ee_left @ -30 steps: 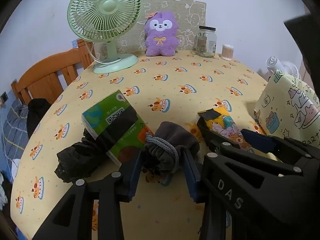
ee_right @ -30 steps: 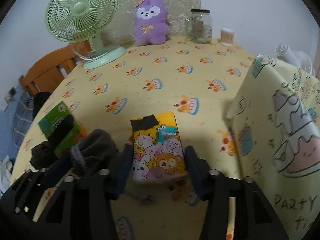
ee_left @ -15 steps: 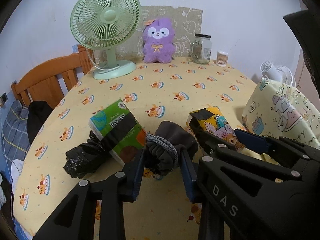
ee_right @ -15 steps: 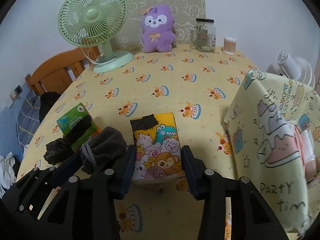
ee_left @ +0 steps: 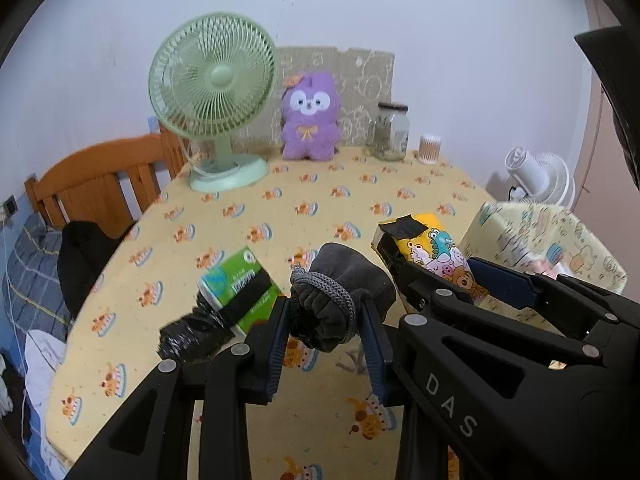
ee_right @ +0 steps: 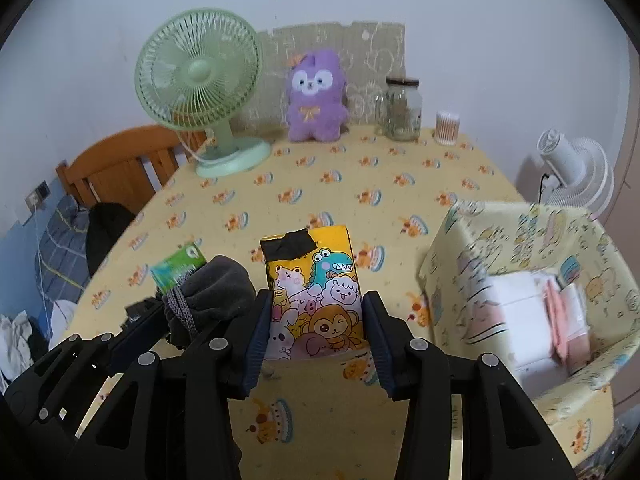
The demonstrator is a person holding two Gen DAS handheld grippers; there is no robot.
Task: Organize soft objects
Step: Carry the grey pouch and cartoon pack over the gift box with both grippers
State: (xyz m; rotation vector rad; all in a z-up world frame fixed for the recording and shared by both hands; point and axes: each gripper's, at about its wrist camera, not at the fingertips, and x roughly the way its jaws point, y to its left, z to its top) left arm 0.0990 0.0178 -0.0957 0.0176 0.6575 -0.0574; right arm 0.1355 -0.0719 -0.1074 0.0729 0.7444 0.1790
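Observation:
My left gripper (ee_left: 325, 312) is shut on a grey drawstring pouch (ee_left: 348, 276), which hangs off the yellow tablecloth (ee_left: 320, 200). Beside it, my right gripper (ee_right: 317, 304) is shut on a yellow tissue pack with cartoon animals (ee_right: 316, 264), also held above the table. From the right wrist view the pouch (ee_right: 224, 284) shows at the left. A green tissue pack (ee_left: 240, 284) with a black band lies on the table to the left, against a crumpled black bag (ee_left: 192, 338).
A cartoon-print fabric bin (ee_right: 520, 280) with white and pink soft packs inside stands at the right. Along the back stand a green fan (ee_left: 212, 80), a purple plush (ee_left: 310, 116), a glass jar (ee_left: 390, 132) and cotton swabs (ee_left: 430, 148). A wooden chair (ee_left: 100, 176) is at the left.
Both grippers have risen, carrying the pouch and the yellow pack up off the table. The green pack and black bag stay where they lay.

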